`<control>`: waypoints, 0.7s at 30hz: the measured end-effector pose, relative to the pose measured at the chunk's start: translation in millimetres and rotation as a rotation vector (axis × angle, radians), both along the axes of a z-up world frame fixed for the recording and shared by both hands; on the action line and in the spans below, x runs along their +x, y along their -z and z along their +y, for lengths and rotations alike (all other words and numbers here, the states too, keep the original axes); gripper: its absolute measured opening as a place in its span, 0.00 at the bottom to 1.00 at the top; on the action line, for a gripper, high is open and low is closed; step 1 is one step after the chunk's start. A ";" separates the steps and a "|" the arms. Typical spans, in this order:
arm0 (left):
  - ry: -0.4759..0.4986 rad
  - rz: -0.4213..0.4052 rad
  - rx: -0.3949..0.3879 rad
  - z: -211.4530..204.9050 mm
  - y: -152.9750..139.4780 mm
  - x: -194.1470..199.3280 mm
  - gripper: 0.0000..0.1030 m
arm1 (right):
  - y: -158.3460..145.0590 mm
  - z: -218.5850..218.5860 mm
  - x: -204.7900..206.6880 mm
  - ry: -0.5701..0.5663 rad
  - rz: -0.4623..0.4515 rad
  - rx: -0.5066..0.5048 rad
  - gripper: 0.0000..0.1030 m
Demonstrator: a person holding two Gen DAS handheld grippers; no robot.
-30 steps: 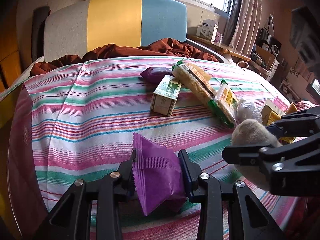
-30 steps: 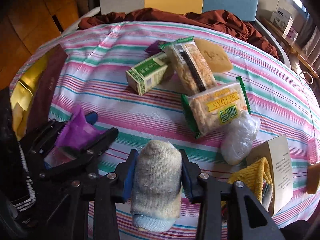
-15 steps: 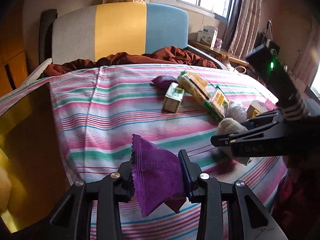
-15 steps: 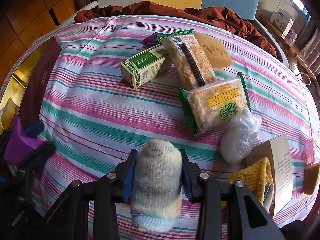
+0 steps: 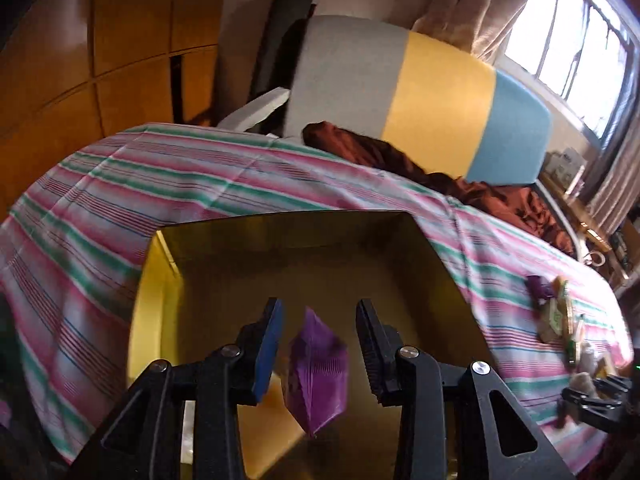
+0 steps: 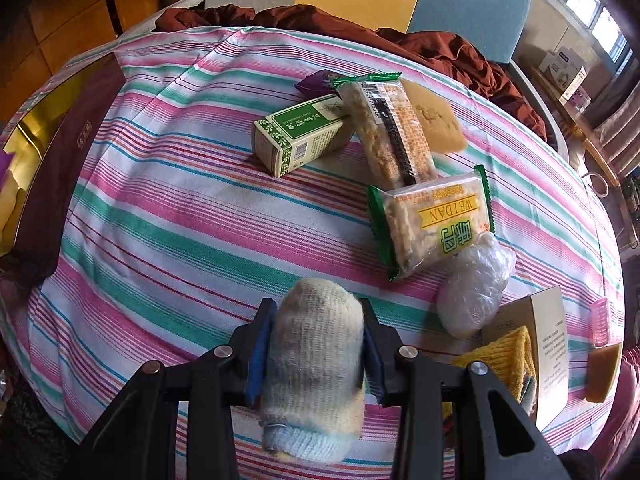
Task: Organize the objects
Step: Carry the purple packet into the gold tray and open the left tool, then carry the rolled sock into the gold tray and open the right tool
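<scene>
A striped cloth (image 5: pixel 120 200) covers the tabletop. At its edge, the purple packet (image 5: pixel 316 372) hangs edge-on over the open gold-lined box (image 5: pixel 280 240), between the left gripper (image 5: pixel 319 304) jaws. They stand slightly clear of it on both sides, apparently loose. Release it low and central, so it lands inside the walls. The right gripper (image 6: pixel 316 303) jaws clamp a knitted roll (image 6: pixel 316 360) over the cloth.

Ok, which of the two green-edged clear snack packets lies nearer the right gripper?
The one with the yellow WEIDAN label, touching the crumpled clear plastic bag; the longer packet with the black strip lies farther off, beside the green carton.
</scene>
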State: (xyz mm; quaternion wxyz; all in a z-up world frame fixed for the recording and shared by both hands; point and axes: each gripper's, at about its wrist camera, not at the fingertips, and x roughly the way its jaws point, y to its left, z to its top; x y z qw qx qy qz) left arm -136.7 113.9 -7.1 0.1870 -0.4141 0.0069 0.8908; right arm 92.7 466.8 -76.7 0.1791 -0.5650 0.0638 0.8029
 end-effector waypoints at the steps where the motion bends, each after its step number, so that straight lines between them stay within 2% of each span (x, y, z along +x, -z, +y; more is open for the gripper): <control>1: -0.030 -0.007 -0.019 -8.1 5.1 -9.0 0.37 | -0.1 0.3 0.3 0.000 0.000 0.000 0.39; 4: -0.089 -0.047 -0.031 -25.8 19.8 -28.5 0.37 | -0.4 0.2 -0.3 -0.001 0.001 0.000 0.39; 6: -0.144 -0.040 -0.052 -34.8 22.4 -33.1 0.39 | 0.0 -1.2 -1.8 -0.004 0.000 0.003 0.39; 8: -0.149 -0.040 -0.031 -43.4 21.1 -30.0 0.39 | 1.2 -3.8 -3.0 -0.007 -0.001 0.007 0.39; 12: -0.133 -0.001 -0.035 -45.5 14.1 -11.0 0.41 | 3.2 -7.9 -2.5 -0.011 -0.004 0.017 0.39; 19: -0.090 0.125 -0.007 -46.1 -4.1 47.6 0.55 | 0.2 -14.8 -9.1 -0.018 -0.005 0.052 0.39; 21: -0.081 0.148 -0.006 -46.1 -7.9 61.5 0.56 | 2.4 -12.4 -13.0 -0.022 -0.007 0.071 0.39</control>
